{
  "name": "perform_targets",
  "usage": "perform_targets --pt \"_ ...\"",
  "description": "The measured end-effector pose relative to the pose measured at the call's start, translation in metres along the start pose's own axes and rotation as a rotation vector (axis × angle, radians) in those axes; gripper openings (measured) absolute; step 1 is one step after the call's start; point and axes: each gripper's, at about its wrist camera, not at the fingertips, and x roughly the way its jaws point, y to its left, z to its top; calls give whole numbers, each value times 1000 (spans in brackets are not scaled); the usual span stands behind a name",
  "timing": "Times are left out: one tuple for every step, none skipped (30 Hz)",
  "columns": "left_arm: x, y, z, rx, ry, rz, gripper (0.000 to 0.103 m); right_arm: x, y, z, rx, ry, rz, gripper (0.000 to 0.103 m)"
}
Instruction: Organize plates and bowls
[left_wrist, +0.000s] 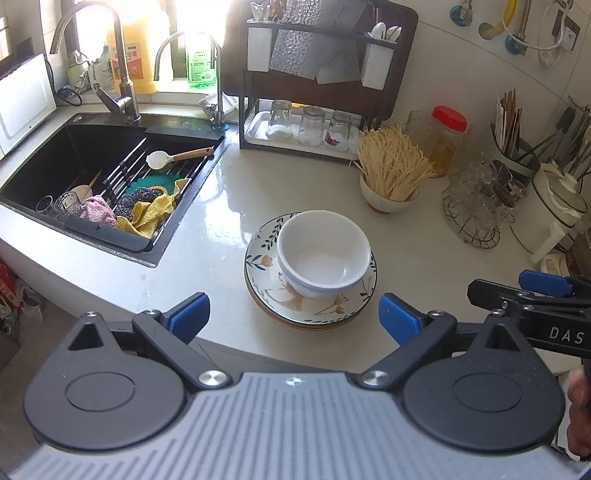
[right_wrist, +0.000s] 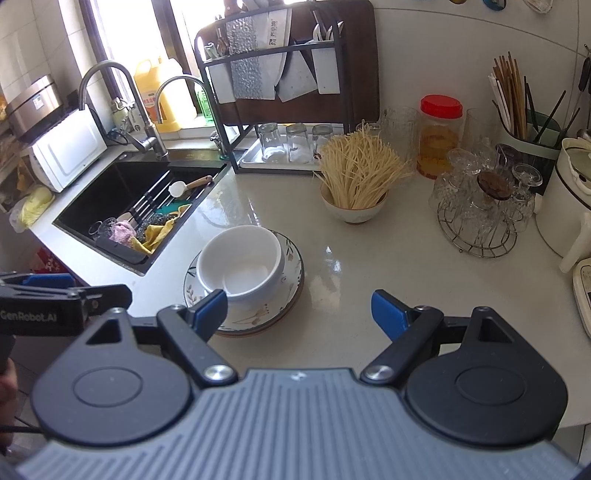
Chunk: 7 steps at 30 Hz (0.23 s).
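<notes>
A white bowl (left_wrist: 324, 253) sits on a stack of floral plates (left_wrist: 258, 254) on the pale counter; in the right wrist view the bowl (right_wrist: 242, 260) and plates (right_wrist: 291, 258) lie left of centre. My left gripper (left_wrist: 293, 317) is open and empty, hovering just in front of the stack. My right gripper (right_wrist: 299, 314) is open and empty, to the right of the stack, its left finger near the plate rim. The right gripper also shows at the right edge of the left wrist view (left_wrist: 532, 295).
A black sink (left_wrist: 110, 177) with a rack, cloths and glasses is at the left. A dish rack (left_wrist: 317, 92) with upturned glasses stands at the back. A bowl of noodles (left_wrist: 391, 173), a red-lidded jar (left_wrist: 447, 140), a wire stand of glasses (left_wrist: 480, 206) and a chopstick holder (left_wrist: 513, 147) are at the right.
</notes>
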Motion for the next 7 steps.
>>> perform_targets --pt "0 0 -1 -1 0 -4 100 0 0 0 -1 1 -1 86" --pt "0 0 -1 2 1 -3 100 0 0 0 0 1 -1 86" --pt "0 -1 -1 7 2 -3 100 0 0 0 1 1 -3 86" --pt "0 -1 -1 10 2 -5 100 0 0 0 1 2 -5 86" --pt "0 -1 -1 11 2 -7 100 0 1 0 -1 1 -8 87" --pt "-1 -1 -1 11 2 -7 100 0 1 0 -3 0 -9 87" --pt "-1 -2 -1 11 2 -6 100 0 2 0 -4 1 -11 87"
